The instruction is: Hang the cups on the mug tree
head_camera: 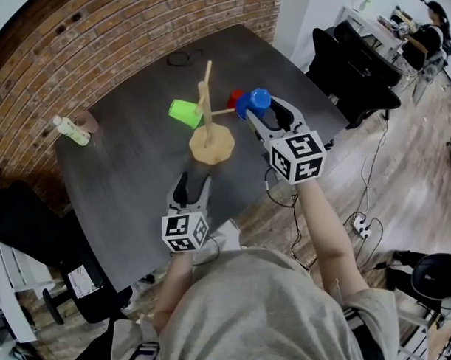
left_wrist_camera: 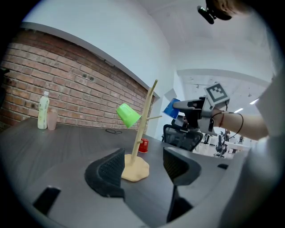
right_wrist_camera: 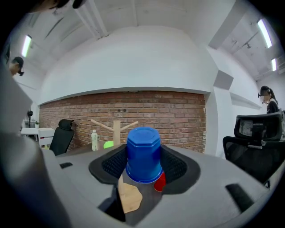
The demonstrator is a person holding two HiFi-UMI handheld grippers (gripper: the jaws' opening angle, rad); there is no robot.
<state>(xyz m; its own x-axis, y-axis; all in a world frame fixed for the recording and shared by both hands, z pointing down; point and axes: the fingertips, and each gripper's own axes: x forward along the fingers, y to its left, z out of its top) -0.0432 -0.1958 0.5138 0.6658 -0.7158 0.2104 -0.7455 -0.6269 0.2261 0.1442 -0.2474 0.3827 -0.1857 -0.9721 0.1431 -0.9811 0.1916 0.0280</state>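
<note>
A wooden mug tree (head_camera: 208, 117) stands mid-table on a round base (left_wrist_camera: 135, 168). A green cup (head_camera: 183, 113) hangs on its left peg (left_wrist_camera: 128, 114). My right gripper (head_camera: 262, 115) is shut on a blue cup (head_camera: 254, 102), held upside down and raised beside the tree's right peg; the cup (right_wrist_camera: 144, 154) fills the space between the pads. A red cup (head_camera: 234, 98) stands on the table behind it, partly hidden (right_wrist_camera: 160, 181). My left gripper (head_camera: 192, 185) is open and empty near the table's front edge, pointing at the tree (left_wrist_camera: 142, 168).
A white bottle (head_camera: 70, 130) and a pinkish cup (head_camera: 89, 121) stand at the table's left corner. A black cord loop (head_camera: 181, 58) lies at the back. Office chairs (head_camera: 358, 67) stand right of the dark table (head_camera: 130, 186). A brick wall runs behind.
</note>
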